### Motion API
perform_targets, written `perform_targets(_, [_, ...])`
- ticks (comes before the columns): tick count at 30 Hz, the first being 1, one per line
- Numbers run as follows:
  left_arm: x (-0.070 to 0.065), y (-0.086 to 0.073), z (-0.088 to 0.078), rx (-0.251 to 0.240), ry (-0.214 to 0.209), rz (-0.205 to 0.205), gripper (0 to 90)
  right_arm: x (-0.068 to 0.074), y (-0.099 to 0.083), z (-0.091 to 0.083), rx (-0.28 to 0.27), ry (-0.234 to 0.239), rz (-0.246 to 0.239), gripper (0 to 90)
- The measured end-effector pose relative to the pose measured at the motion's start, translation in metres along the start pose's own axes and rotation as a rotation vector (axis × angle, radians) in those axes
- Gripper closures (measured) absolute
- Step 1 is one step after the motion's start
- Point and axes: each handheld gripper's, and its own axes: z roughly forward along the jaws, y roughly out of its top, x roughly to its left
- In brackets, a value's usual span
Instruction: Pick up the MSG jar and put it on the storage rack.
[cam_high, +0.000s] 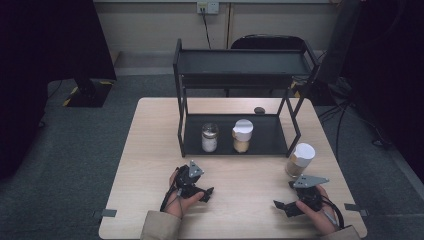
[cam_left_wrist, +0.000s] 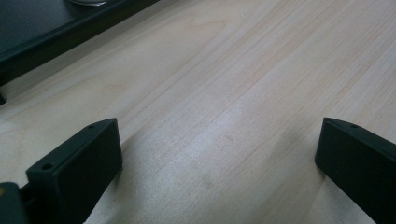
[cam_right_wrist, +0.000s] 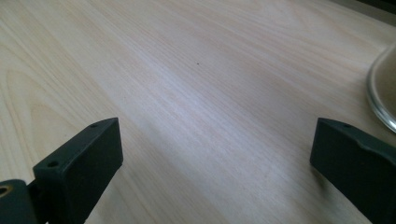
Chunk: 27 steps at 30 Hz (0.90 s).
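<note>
Pale wooden table (cam_high: 150, 165). Left gripper (cam_left_wrist: 219, 163) at 7 o'clock, jaws spread wide, nothing between. Right gripper (cam_right_wrist: 215, 163) at 5 o'clock, likewise released. White-lidded glass jar (cam_high: 299, 160) just beyond it. Two more jars on black metal shelf rack (cam_high: 270, 142), 12 o'clock.

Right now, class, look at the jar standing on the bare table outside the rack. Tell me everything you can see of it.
The jar is clear glass with a round white lid, and looks roughly half full of something tan. It stands upright on the wooden table near the right edge, just right of the black rack and apart from it. The right gripper sits nearer the person, open and not touching it. In the right gripper view its curved glass wall shows at the right edge.
</note>
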Motion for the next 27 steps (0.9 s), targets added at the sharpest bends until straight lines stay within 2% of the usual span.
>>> perform_targets(14, [0.000,0.000,0.000,0.000,0.000,0.000,0.1,-0.009,-0.011,-0.013,0.002,-0.039,0.036,1.4])
perform_targets(27, [0.000,0.000,0.000,0.000,0.000,0.000,0.1,-0.017,-0.020,-0.027,-0.027,-0.082,0.078,1.4])
